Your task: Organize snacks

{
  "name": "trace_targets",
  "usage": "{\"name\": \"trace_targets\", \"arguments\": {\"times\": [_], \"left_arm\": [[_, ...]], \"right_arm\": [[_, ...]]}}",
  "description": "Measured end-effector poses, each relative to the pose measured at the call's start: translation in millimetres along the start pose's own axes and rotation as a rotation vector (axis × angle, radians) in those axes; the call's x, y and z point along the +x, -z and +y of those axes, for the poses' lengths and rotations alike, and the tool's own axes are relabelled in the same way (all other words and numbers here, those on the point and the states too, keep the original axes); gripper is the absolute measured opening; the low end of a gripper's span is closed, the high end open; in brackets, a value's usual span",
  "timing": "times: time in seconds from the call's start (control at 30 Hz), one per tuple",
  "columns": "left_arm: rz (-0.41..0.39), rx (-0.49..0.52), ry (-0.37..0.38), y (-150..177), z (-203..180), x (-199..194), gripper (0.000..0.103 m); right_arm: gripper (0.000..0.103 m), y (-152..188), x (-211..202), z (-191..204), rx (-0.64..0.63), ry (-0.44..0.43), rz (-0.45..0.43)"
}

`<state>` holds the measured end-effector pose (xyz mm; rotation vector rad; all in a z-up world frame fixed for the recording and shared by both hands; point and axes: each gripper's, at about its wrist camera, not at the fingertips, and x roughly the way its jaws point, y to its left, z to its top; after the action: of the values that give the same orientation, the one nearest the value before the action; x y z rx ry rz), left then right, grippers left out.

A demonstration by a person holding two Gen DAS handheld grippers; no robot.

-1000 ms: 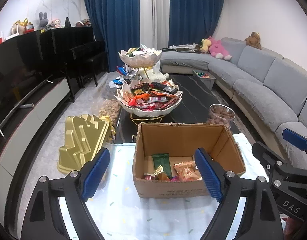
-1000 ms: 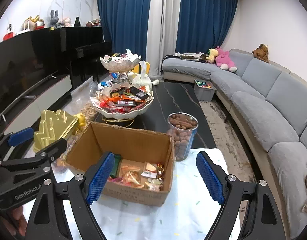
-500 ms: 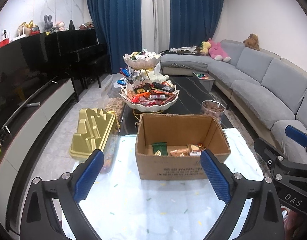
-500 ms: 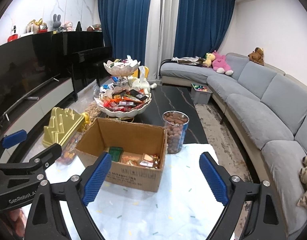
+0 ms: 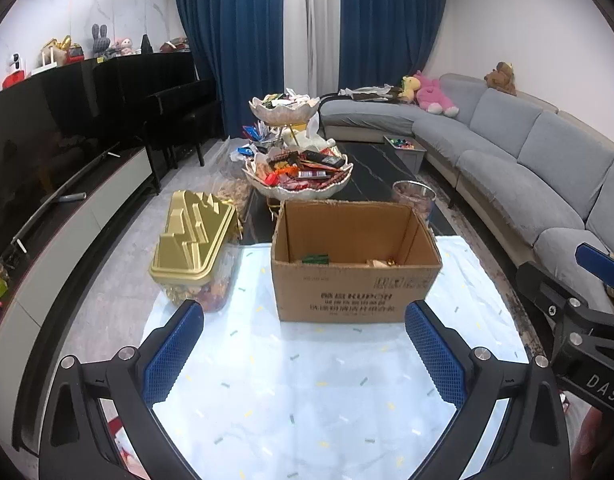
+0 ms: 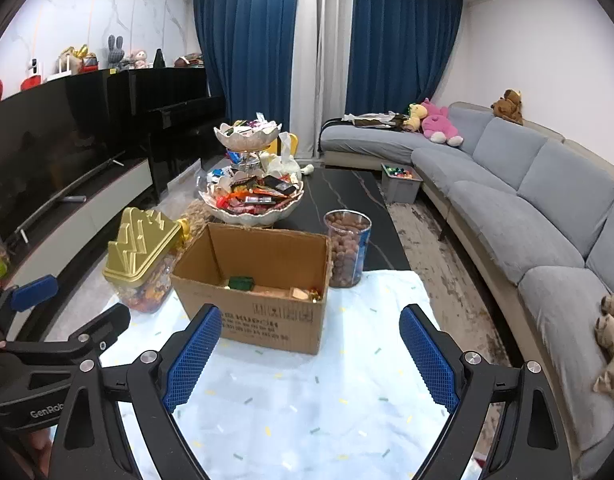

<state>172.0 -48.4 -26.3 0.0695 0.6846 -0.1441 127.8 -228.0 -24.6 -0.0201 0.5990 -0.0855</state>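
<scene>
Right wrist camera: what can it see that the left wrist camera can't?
Only the right wrist view shows the whole clear jar of brown snacks beside the cardboard box; in the left wrist view the box hides most of it. Only the left wrist view shows the box's whole printed front. Both show the gold-lidded candy tub, the two-tier snack stand and the grey sofa.

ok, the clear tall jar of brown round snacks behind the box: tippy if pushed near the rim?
Probably. The jar is tall for its base, so a push near the rim could tip it. It looks filled nearly to the top, so likely heavy. Its smooth clear wall may slip in the pads. It stands close beside the cardboard box.
</scene>
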Motion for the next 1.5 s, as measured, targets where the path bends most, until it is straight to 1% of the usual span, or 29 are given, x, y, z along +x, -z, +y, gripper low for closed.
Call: {"name": "trace_targets", "arguments": {"times": [0.23,0.5,0.67,0.87,1.0,1.17,1.27,1.4,1.5], "left_arm": [[0.008,0.009,0.005,22,-8,-29,0.102],[0.009,0.010,-0.013,49,-9,-58,0.102],[0.019,-0.016,-0.013,64,-7,-74,0.102],[0.039,-0.034,-0.052,85,-1,-99,0.103],[0.048,-0.047,-0.045,96,1,-115,0.103],[0.043,-0.094,-0.049,110,5,-130,0.103],[0.045,-0.103,-0.054,114,6,-135,0.103],[0.017,-0.110,-0.074,118,8,-146,0.103],[-0.001,-0.116,-0.088,119,9,-151,0.103]], "right_arm": [[0.091,17,-29,-7,0.025,-0.009,-0.003],[0.091,37,-55,-12,0.021,-0.007,0.010],[0.091,51,-72,-12,0.018,-0.010,0.017],[0.091,66,-94,-9,0.010,-0.022,0.042],[0.091,71,-106,-10,0.014,-0.037,0.060],[0.091,79,-119,-10,0.031,-0.053,0.086],[0.091,84,-128,-10,0.033,-0.042,0.072],[0.091,85,-137,-10,0.038,-0.022,0.046],[0.091,85,-139,-9,0.032,-0.026,0.048]]}}
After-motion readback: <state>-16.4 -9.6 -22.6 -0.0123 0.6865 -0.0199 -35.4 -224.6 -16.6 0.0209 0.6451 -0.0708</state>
